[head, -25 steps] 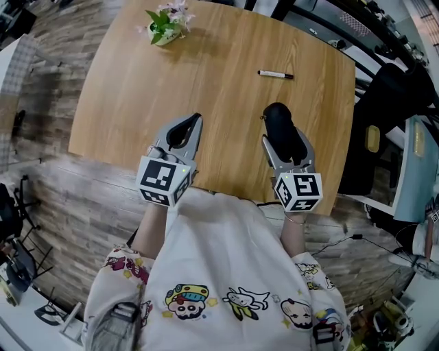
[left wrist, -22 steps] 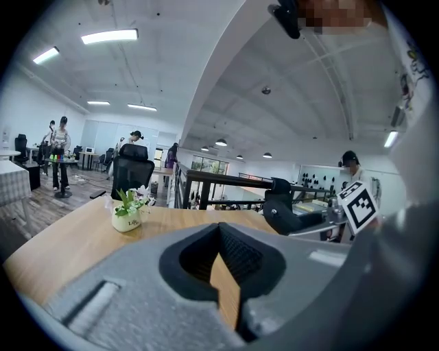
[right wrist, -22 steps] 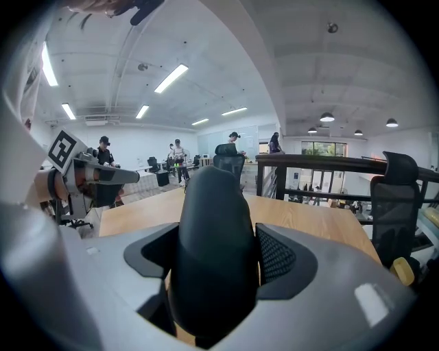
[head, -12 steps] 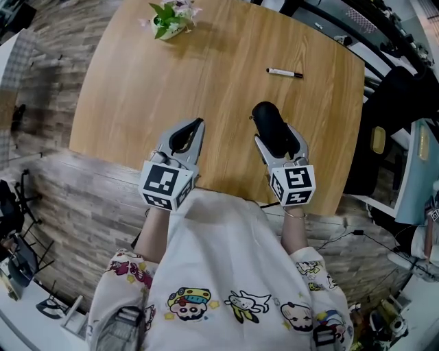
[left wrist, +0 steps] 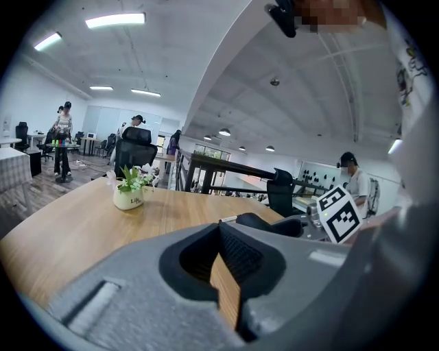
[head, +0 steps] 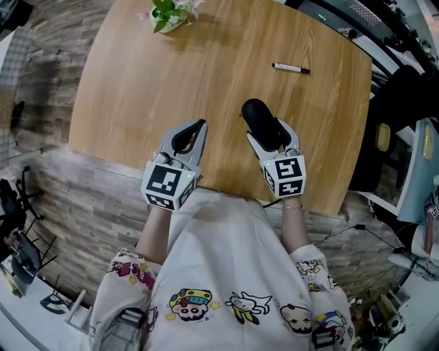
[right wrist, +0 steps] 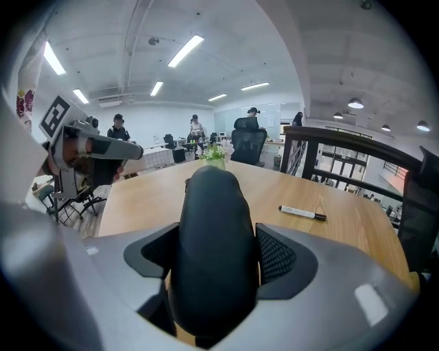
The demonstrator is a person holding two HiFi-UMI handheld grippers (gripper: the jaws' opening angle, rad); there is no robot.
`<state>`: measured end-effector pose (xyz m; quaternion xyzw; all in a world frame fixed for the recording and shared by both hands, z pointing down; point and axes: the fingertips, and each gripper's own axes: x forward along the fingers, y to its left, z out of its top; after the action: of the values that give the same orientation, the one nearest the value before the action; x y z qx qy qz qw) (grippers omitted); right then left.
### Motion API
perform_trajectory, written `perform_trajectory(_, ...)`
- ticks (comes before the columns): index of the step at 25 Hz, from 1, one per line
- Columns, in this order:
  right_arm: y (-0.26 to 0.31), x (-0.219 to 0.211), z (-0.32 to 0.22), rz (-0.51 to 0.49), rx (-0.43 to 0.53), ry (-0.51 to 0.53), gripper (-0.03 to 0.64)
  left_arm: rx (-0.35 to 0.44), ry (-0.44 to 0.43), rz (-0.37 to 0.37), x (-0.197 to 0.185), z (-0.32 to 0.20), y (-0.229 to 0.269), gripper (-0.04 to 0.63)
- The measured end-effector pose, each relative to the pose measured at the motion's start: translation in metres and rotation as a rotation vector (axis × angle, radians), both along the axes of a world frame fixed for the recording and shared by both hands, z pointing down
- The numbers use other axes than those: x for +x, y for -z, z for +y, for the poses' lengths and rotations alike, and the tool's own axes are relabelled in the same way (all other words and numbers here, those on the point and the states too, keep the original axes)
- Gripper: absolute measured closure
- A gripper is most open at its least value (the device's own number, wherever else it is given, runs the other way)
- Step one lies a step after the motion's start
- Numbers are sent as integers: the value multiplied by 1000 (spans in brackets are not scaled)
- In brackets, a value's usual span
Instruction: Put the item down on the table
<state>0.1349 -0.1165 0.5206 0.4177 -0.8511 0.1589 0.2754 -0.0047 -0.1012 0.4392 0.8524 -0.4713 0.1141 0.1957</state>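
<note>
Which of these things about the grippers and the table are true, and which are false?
1. The right gripper holds a black item. True.
2. The left gripper holds something too. False: its jaws are together with nothing between them.
3. A potted plant and a marker pen are on the wooden table. True.
4. The marker pen touches the potted plant. False: they lie far apart, the plant at the far left and the pen over on the right.
</note>
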Motion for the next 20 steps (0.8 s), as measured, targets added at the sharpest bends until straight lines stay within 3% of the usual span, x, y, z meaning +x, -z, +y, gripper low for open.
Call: perform_trajectory(20, -66, -24, 8, 111, -97, 94, 263, -63, -36, 2, 4, 8, -35, 595)
